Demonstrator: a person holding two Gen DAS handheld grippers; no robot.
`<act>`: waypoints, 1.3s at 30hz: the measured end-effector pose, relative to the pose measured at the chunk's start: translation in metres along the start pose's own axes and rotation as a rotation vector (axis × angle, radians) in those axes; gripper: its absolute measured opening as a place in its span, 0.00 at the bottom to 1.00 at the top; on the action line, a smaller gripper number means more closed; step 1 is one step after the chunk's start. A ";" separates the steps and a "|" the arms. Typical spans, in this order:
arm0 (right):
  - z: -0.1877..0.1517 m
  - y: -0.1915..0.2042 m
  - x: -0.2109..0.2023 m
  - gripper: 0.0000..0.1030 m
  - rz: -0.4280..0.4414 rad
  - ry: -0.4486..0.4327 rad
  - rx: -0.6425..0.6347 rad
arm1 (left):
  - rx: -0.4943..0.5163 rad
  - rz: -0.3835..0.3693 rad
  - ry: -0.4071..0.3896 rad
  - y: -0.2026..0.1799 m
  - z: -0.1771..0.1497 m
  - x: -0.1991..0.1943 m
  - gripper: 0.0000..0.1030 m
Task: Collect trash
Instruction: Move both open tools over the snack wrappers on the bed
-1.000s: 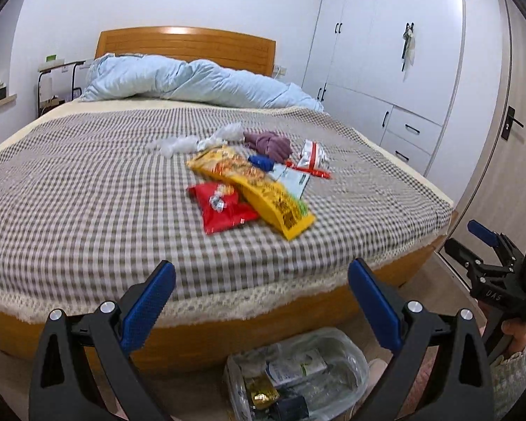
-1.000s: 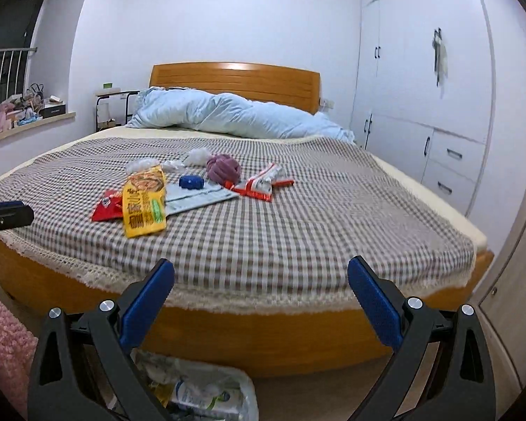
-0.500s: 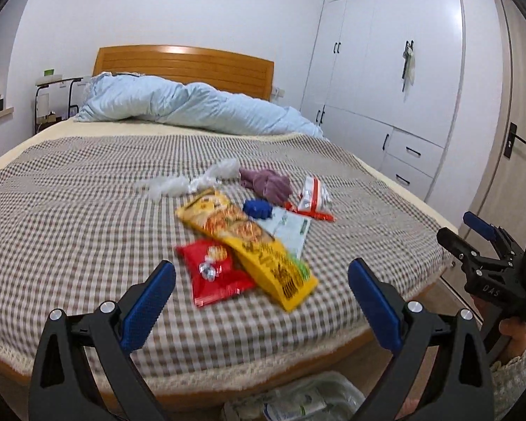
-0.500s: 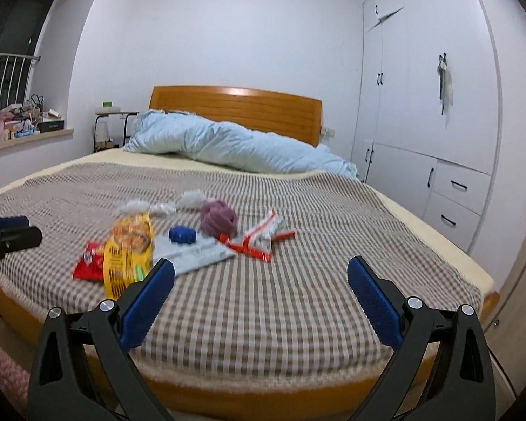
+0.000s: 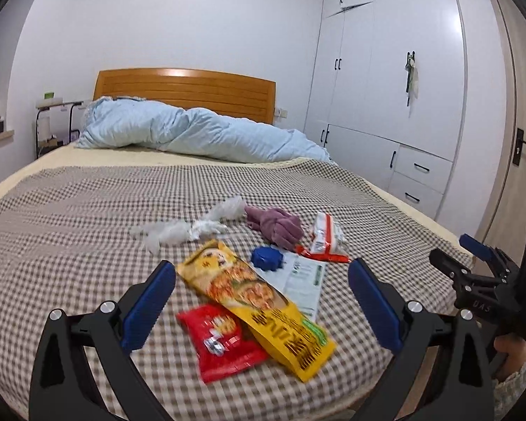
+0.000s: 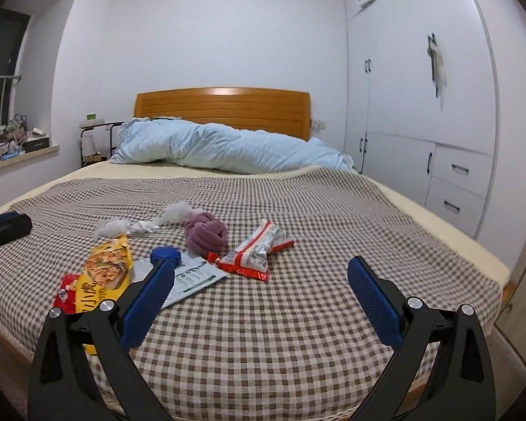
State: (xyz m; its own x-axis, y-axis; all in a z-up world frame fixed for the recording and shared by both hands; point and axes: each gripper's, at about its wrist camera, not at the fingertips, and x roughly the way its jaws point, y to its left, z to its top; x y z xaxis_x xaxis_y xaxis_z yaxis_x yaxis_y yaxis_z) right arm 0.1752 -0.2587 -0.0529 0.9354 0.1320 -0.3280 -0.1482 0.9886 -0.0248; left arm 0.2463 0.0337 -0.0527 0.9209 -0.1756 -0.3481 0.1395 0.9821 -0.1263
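Trash lies in a cluster on the checked bedspread (image 5: 70, 217). A long yellow snack bag (image 5: 256, 298) overlaps a red packet (image 5: 224, 340) and a white-green leaflet (image 5: 301, 280). Behind them sit a blue cap (image 5: 266, 258), a red-white wrapper (image 5: 324, 236), crumpled white tissue (image 5: 179, 231) and a purple cloth bundle (image 5: 277, 226). My left gripper (image 5: 261, 305) hangs open just above the yellow bag and red packet. My right gripper (image 6: 261, 301) is open over bare bedspread, in front of the red-white wrapper (image 6: 256, 252), with the yellow bag (image 6: 105, 273) to its left.
A rolled light-blue duvet (image 5: 200, 137) lies before the wooden headboard (image 5: 186, 87). White wardrobes (image 5: 389, 87) and a door (image 5: 522, 140) line the right side. A window ledge with clutter (image 6: 10, 144) is on the left. The other gripper's body (image 5: 487, 298) shows at right.
Both grippers have risen from the bed's foot and moved in over the bedspread. The bag of trash on the floor has dropped out of view. Both stay open.
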 end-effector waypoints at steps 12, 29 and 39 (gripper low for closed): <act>-0.006 -0.004 0.027 0.92 0.061 0.077 0.078 | -0.008 0.040 -0.001 0.025 -0.003 0.024 0.93; -0.013 0.007 0.042 0.92 0.029 0.147 0.084 | -0.022 0.052 0.114 0.034 -0.027 0.042 0.93; -0.012 0.066 0.040 0.92 0.187 0.131 0.048 | -0.064 0.083 0.134 0.059 -0.031 0.038 0.93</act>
State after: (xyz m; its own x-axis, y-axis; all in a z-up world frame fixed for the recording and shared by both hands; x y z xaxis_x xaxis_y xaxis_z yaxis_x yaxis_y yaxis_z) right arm 0.1988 -0.1886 -0.0790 0.8429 0.3059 -0.4426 -0.2965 0.9506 0.0922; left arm 0.2778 0.0827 -0.1019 0.8708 -0.1056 -0.4802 0.0374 0.9881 -0.1495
